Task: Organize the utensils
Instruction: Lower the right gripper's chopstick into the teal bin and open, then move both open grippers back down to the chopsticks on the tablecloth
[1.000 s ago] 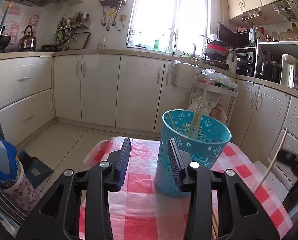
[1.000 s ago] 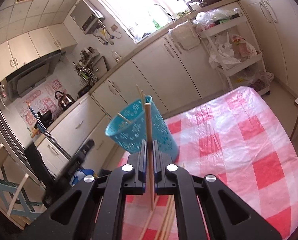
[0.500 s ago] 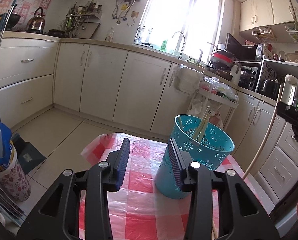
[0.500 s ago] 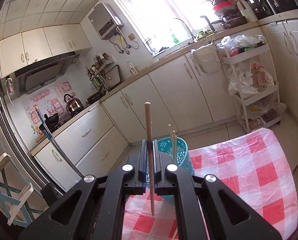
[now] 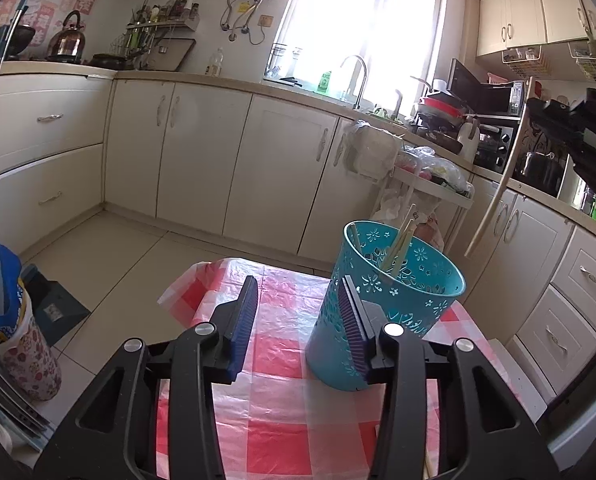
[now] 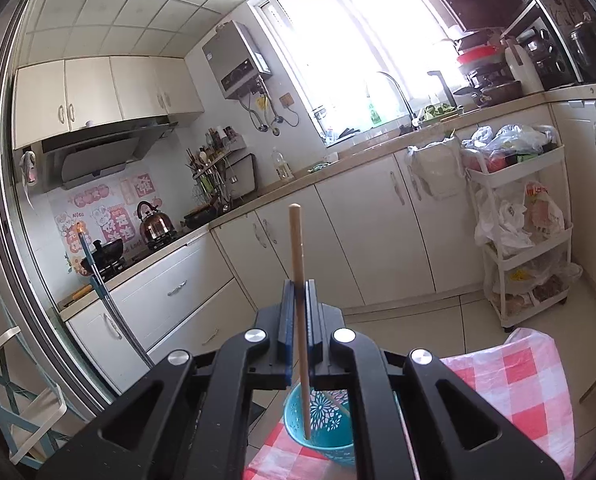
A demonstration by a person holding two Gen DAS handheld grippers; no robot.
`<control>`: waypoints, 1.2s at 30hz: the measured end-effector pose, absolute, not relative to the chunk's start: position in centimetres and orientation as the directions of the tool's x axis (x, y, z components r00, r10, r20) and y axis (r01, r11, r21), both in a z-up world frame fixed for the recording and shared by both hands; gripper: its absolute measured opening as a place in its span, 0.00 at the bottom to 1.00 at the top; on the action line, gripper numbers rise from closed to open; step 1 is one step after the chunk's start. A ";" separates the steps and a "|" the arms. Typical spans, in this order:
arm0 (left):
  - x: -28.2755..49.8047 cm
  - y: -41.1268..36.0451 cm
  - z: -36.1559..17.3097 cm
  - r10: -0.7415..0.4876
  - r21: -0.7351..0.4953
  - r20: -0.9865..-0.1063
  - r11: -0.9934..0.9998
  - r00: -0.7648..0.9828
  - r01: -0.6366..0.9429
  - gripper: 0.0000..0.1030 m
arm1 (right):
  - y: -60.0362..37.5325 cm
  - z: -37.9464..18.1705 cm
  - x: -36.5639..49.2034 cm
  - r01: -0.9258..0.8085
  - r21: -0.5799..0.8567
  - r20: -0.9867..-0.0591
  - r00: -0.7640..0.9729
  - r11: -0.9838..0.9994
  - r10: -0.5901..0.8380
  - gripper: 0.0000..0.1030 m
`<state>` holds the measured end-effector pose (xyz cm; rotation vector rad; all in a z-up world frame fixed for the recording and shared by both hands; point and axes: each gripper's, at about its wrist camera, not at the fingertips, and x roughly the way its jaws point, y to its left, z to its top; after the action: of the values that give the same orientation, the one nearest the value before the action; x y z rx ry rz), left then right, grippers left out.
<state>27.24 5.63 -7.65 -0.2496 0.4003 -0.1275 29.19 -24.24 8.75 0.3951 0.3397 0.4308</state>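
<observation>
A teal perforated holder (image 5: 382,316) stands on the red-checked tablecloth (image 5: 274,364) with several chopsticks (image 5: 400,236) leaning inside. My left gripper (image 5: 300,316) is open and empty, its right finger beside the holder's near wall. My right gripper (image 6: 298,312) is shut on a wooden chopstick (image 6: 298,280), held upright high above the holder (image 6: 322,420), lower tip over its opening. In the left wrist view that chopstick (image 5: 498,184) hangs up and right of the holder, under the right gripper (image 5: 570,128).
White kitchen cabinets (image 5: 202,160) line the far wall. A white trolley (image 6: 526,240) with plastic bags stands beside the table. A floral container (image 5: 14,344) stands on the floor at the left. More chopsticks lie at the table's near edge (image 5: 428,468).
My right gripper has risen with the chopstick and come over the holder; the chopstick's tip now hangs above the opening. The left gripper stays open by the holder, tilted up slightly.
</observation>
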 end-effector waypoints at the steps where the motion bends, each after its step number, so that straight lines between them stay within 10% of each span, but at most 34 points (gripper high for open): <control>1: 27.3 5.6 -7.7 -0.173 -0.263 -0.373 0.962 0.912 0.074 0.39 | -24.0 8.3 29.9 -0.327 0.435 -0.246 0.853 0.839 0.461 0.06; 11: 27.9 4.5 -8.1 -0.208 -0.254 -0.422 0.961 0.883 0.105 0.44 | -21.0 -0.6 36.1 -0.241 0.414 -0.518 0.731 0.878 0.444 0.06; 21: 28.2 3.3 -9.0 -0.223 -0.230 -0.478 0.965 0.849 0.124 0.46 | -23.4 -1.8 31.9 -0.196 0.418 -0.505 0.762 0.887 0.406 0.06; 36: 28.4 1.2 -10.5 -0.203 -0.160 -0.558 0.978 0.805 0.135 0.51 | -23.5 -13.5 23.2 -0.104 0.336 -0.760 0.557 0.936 0.335 0.06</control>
<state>28.35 1.24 -10.47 -0.1146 0.6096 -0.1814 23.25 -23.50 -13.49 0.2658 0.9477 0.2626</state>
